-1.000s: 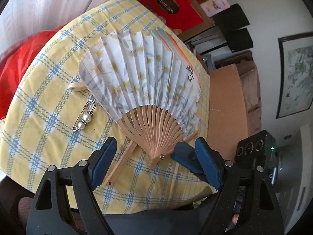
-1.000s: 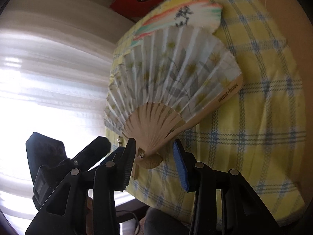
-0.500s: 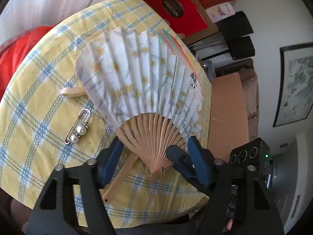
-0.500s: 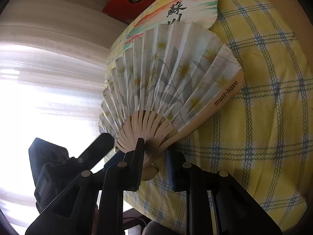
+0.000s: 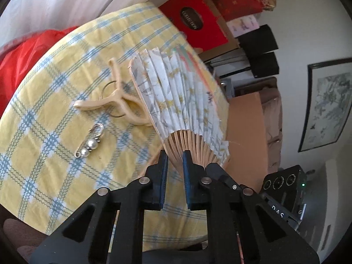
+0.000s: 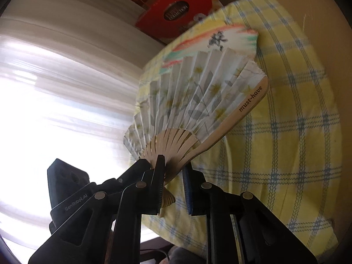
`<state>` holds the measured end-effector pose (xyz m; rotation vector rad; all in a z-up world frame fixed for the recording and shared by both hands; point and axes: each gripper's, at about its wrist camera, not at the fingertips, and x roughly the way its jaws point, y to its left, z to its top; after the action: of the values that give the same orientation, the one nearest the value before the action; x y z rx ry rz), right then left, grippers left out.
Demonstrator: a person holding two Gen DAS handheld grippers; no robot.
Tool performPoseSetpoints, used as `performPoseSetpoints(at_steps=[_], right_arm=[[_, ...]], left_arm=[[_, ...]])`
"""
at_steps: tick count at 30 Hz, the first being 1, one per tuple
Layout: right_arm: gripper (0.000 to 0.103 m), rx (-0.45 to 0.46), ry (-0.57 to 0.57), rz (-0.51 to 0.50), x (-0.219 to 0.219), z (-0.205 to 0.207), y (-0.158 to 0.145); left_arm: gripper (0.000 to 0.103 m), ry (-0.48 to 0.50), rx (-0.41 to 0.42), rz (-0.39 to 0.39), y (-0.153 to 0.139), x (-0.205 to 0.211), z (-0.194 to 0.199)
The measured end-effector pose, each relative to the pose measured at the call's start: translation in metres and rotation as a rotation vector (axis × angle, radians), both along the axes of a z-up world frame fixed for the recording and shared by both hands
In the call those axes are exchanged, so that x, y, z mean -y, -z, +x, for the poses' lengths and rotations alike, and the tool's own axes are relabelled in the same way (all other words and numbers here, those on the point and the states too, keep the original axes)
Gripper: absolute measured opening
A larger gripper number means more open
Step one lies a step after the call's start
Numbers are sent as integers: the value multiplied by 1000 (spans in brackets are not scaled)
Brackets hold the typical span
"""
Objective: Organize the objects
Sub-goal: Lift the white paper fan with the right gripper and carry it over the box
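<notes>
A white folding fan [image 5: 180, 101] with yellow flowers and bamboo ribs is lifted off the yellow checked tablecloth [image 5: 55, 145] and partly folded. My left gripper [image 5: 175, 154] is shut on its ribs near the pivot. My right gripper [image 6: 173, 165] is shut on the same ribs from the other side; the fan [image 6: 193, 101] spreads above it, its guard stick printed "must-have". A second fan [image 6: 211, 41] with pink and green strokes lies flat behind it. A beige clip [image 5: 116, 96] and a pearl safety pin [image 5: 90, 143] lie on the cloth to the left.
A red box [image 5: 193, 22] and dark boxes stand beyond the table's far edge. A red cloth [image 5: 24, 50] lies at the far left. A cardboard panel [image 5: 244, 132] stands right of the table. A small shell-shaped piece [image 6: 168, 198] sits under the right gripper.
Both grippers have closed on the fan's ribs and lifted it. The fan has folded narrower, uncovering the beige clip. The pearl pin has not moved.
</notes>
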<state>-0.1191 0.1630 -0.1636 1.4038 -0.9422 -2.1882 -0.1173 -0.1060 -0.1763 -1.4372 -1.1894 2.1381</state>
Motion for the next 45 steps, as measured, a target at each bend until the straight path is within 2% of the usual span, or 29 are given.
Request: performPoseSetpoints(at_steps=[5,13,19,24,28,29,33,42,45], right_arm=[[15,-59,3,-9,-2,-2,-29],[15,-161,22,-33,-37,3,-84],[15,-208,84,-21,-88,14,-117],[15,-232,158,5,-137,24,-136],[15,-229,220,13,-173,23,-134],[15,-227,231,14,-184,37,-138],[15,-208,276,28,-219,32,-128],[15,-176,330,12,-278,2,-100],[15,-158,319,38,-292,-4,-93]], left_arm=[[12,14,-62,-2,-31,-6,-2],[11,74,-172,11,-90,-31,-11],[11,155,-226,4,-122,-78,-25],[11,238,-266,1,-138,-131,-37],[11,307,-272,12,-140,-174,-49],[11,321,-272,15,-140,-184,-52],[11,367,-258,7,-134,-223,-66],[12,476,-233,-88,-119,-293,-97],[13,523,-223,-132,-114,-314,-110]])
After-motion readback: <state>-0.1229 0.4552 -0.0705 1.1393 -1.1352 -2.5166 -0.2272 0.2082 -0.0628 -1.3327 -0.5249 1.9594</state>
